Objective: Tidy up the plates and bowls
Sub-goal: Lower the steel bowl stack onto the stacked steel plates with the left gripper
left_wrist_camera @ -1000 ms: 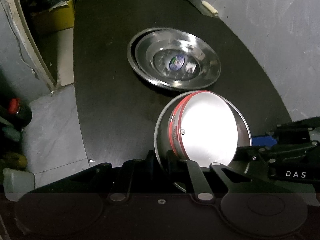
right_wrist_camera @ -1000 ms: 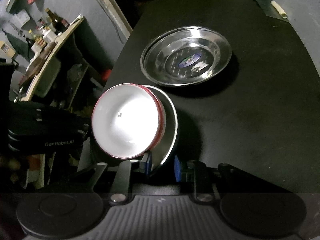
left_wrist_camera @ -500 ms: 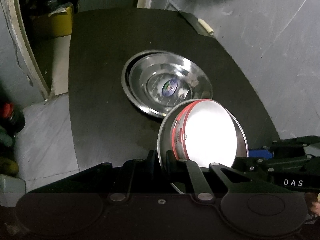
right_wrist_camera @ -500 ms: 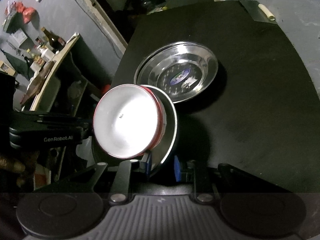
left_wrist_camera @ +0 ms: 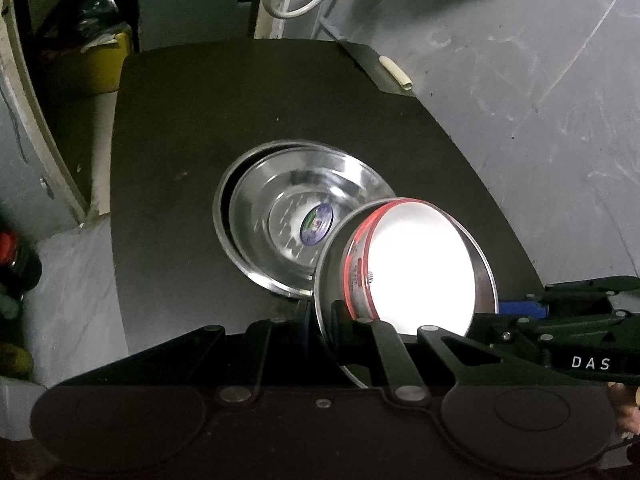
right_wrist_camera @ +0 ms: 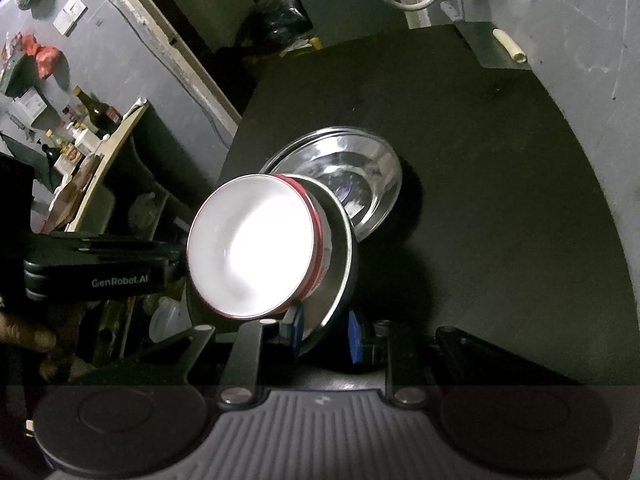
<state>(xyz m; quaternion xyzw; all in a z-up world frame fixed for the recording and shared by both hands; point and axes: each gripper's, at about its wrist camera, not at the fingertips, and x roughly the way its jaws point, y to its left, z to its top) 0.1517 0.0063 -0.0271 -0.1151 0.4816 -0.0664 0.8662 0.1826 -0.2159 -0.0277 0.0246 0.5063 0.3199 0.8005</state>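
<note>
A steel plate [left_wrist_camera: 322, 280] [right_wrist_camera: 340, 264] with a white red-rimmed bowl [left_wrist_camera: 420, 268] [right_wrist_camera: 248, 248] on it hangs in the air over the black table [left_wrist_camera: 180, 140] [right_wrist_camera: 500, 200]. My left gripper [left_wrist_camera: 320, 312] is shut on the plate's rim from one side. My right gripper [right_wrist_camera: 324, 332] is shut on the plate's rim from the opposite side; its body shows in the left wrist view [left_wrist_camera: 580, 344]. Two nested steel plates [left_wrist_camera: 296, 216] [right_wrist_camera: 360, 176] with a sticker inside lie on the table just beyond.
A cream tube [left_wrist_camera: 396, 72] [right_wrist_camera: 510, 50] lies at the table's far right corner. A yellow box [left_wrist_camera: 92, 60] stands beyond the far left corner. A shelf with bottles [right_wrist_camera: 92, 128] is left of the table. Grey floor surrounds the table.
Both grippers have risen with the plate and bowl; the table and nested plates look smaller and farther. The carried plate now overlaps the nested plates' near edge in view.
</note>
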